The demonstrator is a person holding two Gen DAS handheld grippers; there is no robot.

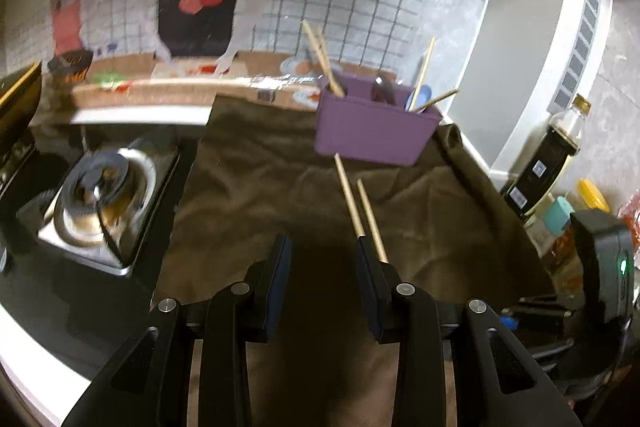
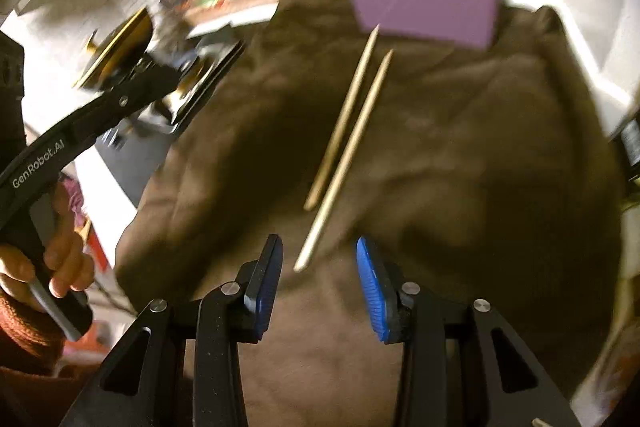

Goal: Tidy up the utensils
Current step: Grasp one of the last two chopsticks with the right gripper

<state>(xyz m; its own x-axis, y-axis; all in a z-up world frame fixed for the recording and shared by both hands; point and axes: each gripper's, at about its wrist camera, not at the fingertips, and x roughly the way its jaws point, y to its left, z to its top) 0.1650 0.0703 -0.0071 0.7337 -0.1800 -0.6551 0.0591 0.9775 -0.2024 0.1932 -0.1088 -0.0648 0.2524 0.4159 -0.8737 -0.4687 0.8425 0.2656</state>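
Observation:
Two pale wooden chopsticks (image 2: 344, 131) lie side by side on a brown cloth (image 2: 460, 147), pointing at a purple utensil holder (image 2: 424, 7). My right gripper (image 2: 318, 251) hovers open over their near ends. One chopstick tip shows between the blue pads (image 2: 372, 279), untouched. In the left wrist view the same chopsticks (image 1: 352, 203) run out from behind the right-hand finger (image 1: 368, 267). My left gripper (image 1: 322, 251) is open and holds nothing. The holder (image 1: 372, 135) contains more chopsticks, a dark spoon and a blue utensil.
A gas burner (image 1: 100, 195) sits left of the cloth. Sauce bottles (image 1: 552, 155) and small jars stand on the right by the wall. A gold-rimmed lid (image 2: 116, 47) is at the far left. A hand (image 2: 64, 263) grips the other gripper's handle.

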